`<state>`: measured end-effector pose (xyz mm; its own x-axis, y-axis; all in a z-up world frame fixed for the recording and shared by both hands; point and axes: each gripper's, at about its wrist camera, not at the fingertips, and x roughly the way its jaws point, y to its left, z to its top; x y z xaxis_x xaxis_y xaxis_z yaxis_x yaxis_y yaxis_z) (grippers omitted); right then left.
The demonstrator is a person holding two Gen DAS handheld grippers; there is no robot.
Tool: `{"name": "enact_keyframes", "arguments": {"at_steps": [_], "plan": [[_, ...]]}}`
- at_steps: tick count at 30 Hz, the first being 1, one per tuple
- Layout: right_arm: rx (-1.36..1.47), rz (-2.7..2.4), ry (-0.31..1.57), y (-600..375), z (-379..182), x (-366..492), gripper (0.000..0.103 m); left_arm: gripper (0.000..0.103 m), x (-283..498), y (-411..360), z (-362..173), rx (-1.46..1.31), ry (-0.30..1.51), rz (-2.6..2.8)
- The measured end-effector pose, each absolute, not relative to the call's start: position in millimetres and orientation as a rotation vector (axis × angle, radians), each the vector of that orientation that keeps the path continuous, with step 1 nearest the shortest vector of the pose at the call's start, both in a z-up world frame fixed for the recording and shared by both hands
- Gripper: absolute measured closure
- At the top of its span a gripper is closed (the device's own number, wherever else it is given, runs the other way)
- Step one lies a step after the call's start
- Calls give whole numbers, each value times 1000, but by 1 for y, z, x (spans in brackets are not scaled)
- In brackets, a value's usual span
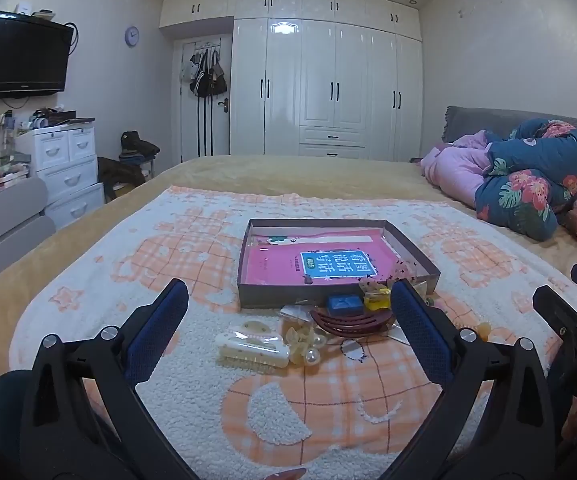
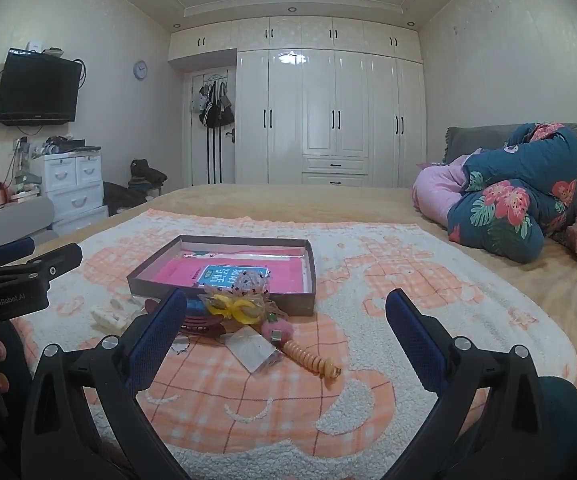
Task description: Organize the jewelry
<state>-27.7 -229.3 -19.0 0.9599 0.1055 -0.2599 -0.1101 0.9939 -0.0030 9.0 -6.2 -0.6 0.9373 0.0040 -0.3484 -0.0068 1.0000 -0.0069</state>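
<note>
Where box [image 1: 330,298] holds booklet [image 1: 312,266]

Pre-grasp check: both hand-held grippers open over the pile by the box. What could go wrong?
1. Pieces overlap: closing on the dark red hair claw may drag the pearl hair tie or blue box along.
2. The fluffy blanket could snag the spiral hair tie.

Box [image 1: 338,294] on blanket [image 1: 192,392] ahead of left jaws; clips [image 1: 320,324] before box, between jaws; book [image 1: 308,266] in box.
</note>
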Motion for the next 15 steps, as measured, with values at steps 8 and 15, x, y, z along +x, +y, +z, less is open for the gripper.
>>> {"name": "enact_keyframes", "arguments": {"at_steps": [8, 15], "plan": [[-19, 109, 260, -229, -19, -29, 6, 10, 2, -4, 6, -9, 347, -1], [-18, 109, 261, -230, -18, -29, 6, 10, 2, -4, 6, -9, 346, -1]]}}
